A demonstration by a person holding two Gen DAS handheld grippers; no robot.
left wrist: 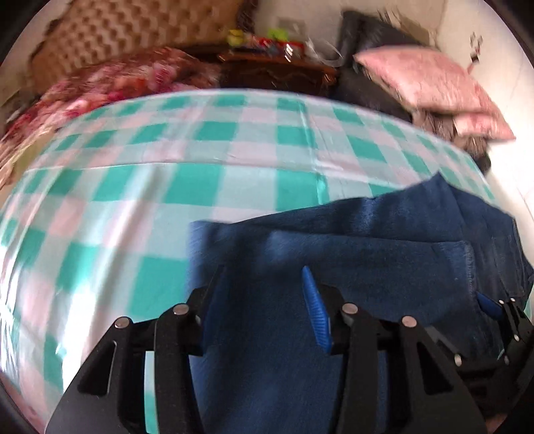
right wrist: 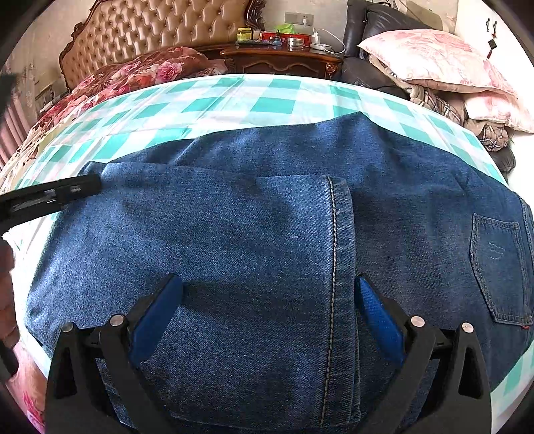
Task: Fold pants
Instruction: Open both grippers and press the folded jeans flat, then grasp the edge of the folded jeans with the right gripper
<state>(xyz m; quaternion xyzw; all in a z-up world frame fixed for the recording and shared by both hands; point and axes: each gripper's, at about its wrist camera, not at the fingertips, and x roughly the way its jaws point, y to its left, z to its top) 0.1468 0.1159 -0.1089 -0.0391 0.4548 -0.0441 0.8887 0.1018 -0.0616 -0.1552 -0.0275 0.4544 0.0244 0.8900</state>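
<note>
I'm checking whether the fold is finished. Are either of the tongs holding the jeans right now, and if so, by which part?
Neither grips. The right tongs stand open over the jeans, straddling the hem. The left tongs are open above the fold.

A: What's around the bed?
B: A teal-checked sheet covers it, with a tufted tan headboard and a rose-patterned blanket behind.
A: And beside that?
B: A dark wooden nightstand crowded with small items, plus 2 pink pillows stacked at right.
</note>
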